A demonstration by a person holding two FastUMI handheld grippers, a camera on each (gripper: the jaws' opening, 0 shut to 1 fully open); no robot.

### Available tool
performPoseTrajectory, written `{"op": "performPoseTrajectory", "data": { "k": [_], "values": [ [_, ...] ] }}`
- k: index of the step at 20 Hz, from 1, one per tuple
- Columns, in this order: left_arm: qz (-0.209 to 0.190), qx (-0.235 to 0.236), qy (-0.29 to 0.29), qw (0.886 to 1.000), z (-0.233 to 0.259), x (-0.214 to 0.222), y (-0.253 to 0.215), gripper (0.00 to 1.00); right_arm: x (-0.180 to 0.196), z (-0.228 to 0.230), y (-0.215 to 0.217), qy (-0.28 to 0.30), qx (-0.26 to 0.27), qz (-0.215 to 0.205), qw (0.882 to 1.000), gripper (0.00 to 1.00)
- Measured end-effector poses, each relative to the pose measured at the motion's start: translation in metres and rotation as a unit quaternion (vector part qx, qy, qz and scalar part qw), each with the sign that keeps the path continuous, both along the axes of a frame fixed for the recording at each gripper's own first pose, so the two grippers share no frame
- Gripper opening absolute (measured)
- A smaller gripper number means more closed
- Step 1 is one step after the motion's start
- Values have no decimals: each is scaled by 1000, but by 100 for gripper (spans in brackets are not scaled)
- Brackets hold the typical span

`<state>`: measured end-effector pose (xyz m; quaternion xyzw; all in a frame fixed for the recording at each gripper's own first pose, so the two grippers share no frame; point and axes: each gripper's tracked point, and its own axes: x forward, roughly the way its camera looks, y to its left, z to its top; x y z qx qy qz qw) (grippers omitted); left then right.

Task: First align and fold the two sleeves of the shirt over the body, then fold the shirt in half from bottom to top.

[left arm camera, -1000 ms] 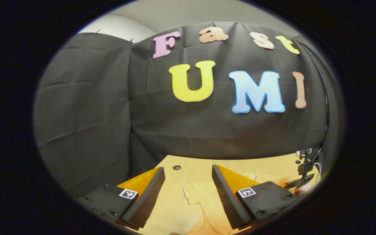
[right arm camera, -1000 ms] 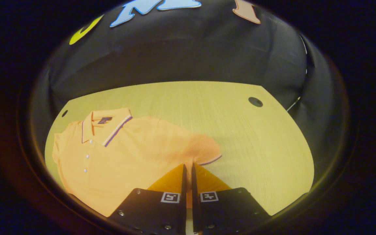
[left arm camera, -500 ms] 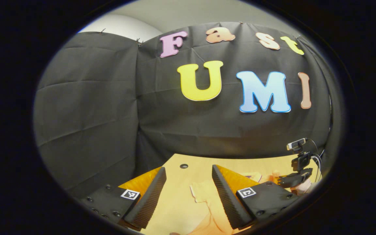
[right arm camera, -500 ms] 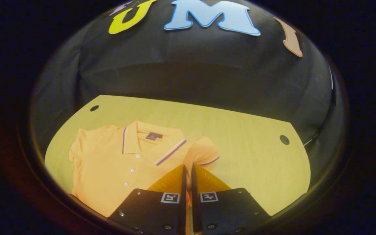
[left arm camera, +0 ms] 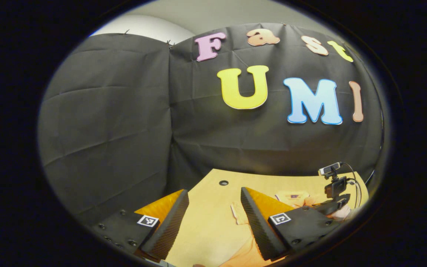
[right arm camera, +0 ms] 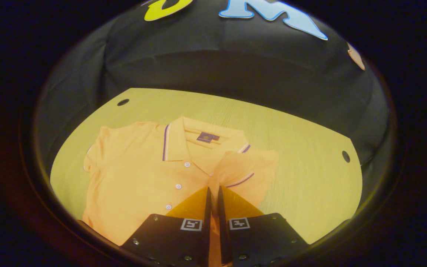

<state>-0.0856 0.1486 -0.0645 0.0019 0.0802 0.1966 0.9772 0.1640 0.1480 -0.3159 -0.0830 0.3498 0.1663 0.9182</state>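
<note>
An orange polo shirt (right arm camera: pixel 143 178) lies face up on the wooden table (right arm camera: pixel 302 174), its striped collar (right arm camera: pixel 184 139) towards the back. One short sleeve (right arm camera: pixel 248 168) is pulled in over the chest, and my right gripper (right arm camera: pixel 213 190) is shut on the fabric at its base. The other sleeve (right arm camera: pixel 95 148) lies flat and spread out at the left. In the left gripper view my left gripper (left arm camera: pixel 213 194) hangs open above the table with nothing between its fingers. That sleeve's edge (left arm camera: pixel 238 214) sits just ahead of it, and the right gripper (left arm camera: pixel 334 193) shows farther right.
The table has round cable holes (right arm camera: pixel 123 102) (right arm camera: pixel 346 156) near its back corners, one of them also in the left gripper view (left arm camera: pixel 223 183). Black cloth walls close the booth behind and to the left. Bare tabletop (right arm camera: pixel 310 193) lies right of the shirt.
My right gripper has carried the sleeve inward across the shirt's body, close to the collar. The left gripper stayed open and turned a little, so the shirt slid right in its view.
</note>
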Motion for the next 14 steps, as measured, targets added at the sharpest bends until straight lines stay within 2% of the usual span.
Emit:
{"op": "performPoseTrajectory", "data": {
  "k": [1, 2, 3, 9, 10, 13, 14],
  "values": [
    [-1, -2, 1, 1000, -2, 1, 1, 94, -1, -5, 1, 8, 0, 1, 1000, 16],
    [-3, -4, 2, 1000, -6, 3, 3, 94, -4, -6, -1, 12, -2, 1, 1000, 36],
    [-7, -7, 4, 1000, -9, 7, 3, 94, -5, -3, -5, 10, -8, -4, 1000, 43],
    [-49, -16, 20, 998, -42, 46, 3, 94, -13, 43, -22, -33, 15, -26, 999, 43],
    [-60, -16, 24, 998, -48, 56, 2, 94, -18, 53, -25, -41, 22, -30, 998, 46],
    [-92, -24, 41, 995, -78, 89, -3, 94, -35, 84, -33, -65, 40, -42, 996, 43],
    [-102, -31, 48, 993, -90, 100, -5, 92, -42, 93, -36, -72, 44, -46, 995, 43]
  ]
}}
